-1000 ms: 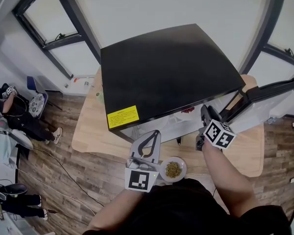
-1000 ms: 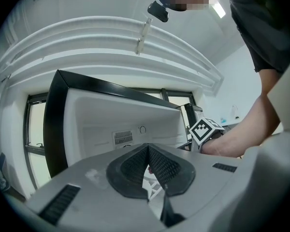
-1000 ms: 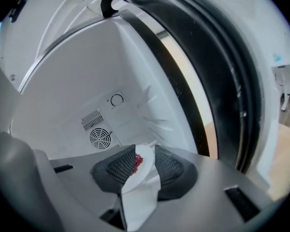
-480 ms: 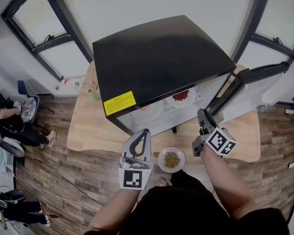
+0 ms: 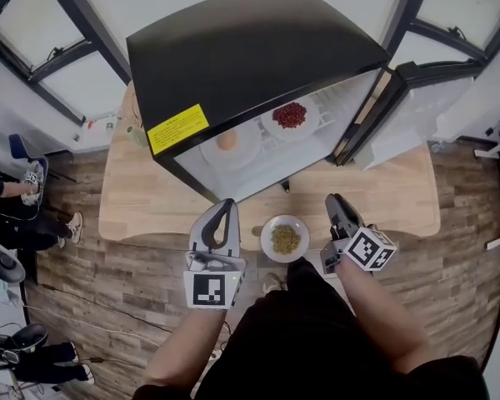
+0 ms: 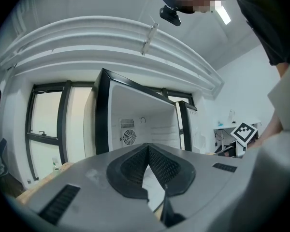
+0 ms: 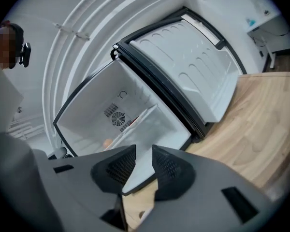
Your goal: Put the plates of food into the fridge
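Holding both grippers at the near edge of the table, we have the left gripper closed tip to tip on nothing and the right gripper narrowly parted, empty. Between them on the table sits a plate of green food. Beyond, the open fridge holds two more: a plate of red food and a plate with something orange.
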{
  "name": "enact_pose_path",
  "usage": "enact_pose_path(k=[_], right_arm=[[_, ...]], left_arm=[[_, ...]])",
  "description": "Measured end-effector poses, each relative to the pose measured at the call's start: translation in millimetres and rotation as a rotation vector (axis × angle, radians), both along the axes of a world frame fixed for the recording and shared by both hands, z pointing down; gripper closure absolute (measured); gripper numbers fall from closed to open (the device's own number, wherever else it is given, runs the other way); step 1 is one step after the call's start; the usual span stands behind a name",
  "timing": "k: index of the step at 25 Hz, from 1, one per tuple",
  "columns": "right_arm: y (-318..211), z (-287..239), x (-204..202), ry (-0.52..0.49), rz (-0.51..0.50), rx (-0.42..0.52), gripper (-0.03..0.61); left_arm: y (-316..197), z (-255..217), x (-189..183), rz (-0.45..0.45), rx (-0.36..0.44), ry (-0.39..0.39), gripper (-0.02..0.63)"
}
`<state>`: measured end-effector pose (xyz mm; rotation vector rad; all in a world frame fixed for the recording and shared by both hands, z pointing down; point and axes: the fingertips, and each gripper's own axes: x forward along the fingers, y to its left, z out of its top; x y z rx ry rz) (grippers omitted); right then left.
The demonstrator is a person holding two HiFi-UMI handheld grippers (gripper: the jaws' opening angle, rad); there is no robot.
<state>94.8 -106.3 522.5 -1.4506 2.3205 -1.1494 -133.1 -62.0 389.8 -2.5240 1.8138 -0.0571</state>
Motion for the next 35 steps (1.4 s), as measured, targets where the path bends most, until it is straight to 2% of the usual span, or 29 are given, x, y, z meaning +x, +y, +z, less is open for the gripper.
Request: enact_pose_path(k=[12,25,31,35], right_arm=[[75.1,94.7,8.7,-0.043,0.061,-0.177,0.457],[112.5,161.6,-9.6,-0.047,0.039,-0.322,0.454],[129.0,196.1,-24.3,-0.116,0.033,-0.448,0.431],[132.9,213.4,-33.4,-0.212,0.059,-0.509,0.431]], left_arm=[[31.7,22.9,1.6,0.014,-0.017,-0.021,0.611],[48.5,65.1,-7.9,0.003,-0.087,-0.052,0.611],[54.9,79.4,-8.9,0.0,-0.118,-0.071,0.611],[59.1,79.4,-11.2,-0.014,-0.123,-0.068,0.611]])
